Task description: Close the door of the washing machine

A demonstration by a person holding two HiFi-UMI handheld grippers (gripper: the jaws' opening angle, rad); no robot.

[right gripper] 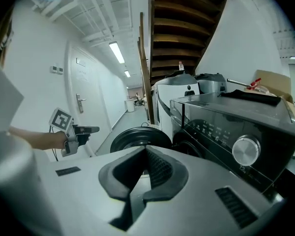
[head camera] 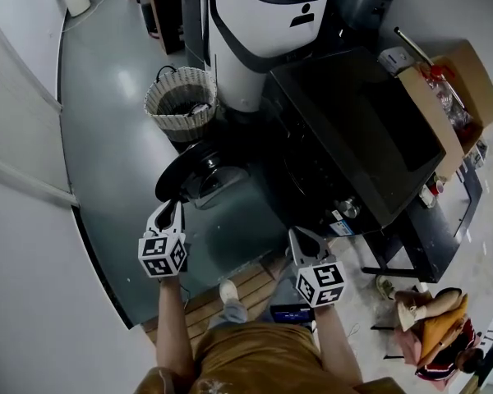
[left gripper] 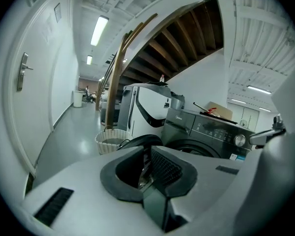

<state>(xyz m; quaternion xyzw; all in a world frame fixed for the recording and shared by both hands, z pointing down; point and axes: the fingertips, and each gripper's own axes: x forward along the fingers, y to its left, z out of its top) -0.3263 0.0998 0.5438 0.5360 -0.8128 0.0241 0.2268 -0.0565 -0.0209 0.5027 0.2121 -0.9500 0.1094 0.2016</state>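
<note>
Both tongs are held low in front of the operator. The left tongs (head camera: 166, 212) have their jaws all but together with nothing between them, and the right tongs (head camera: 302, 238) are likewise closed and empty. No grasp is required for this step, so keep the jaws closed and use them as a blunt pusher. The round door (head camera: 199, 171) stands swung wide open, just ahead of the left tongs; whether they touch its rim cannot be confirmed. Behind it, the dark washing machine (head camera: 353, 130) presents its drum opening toward the operator. Place the left tongs on the door's outer face near the free edge, well away from the hinge, where the least force is likely needed. Swing the door in one steady arc toward the opening, then press squarely until the latch should catch. Keep the right tongs out of the closing gap. A wicker basket (head camera: 181, 101) stands beyond the door and seems to be outside its arc.
</note>
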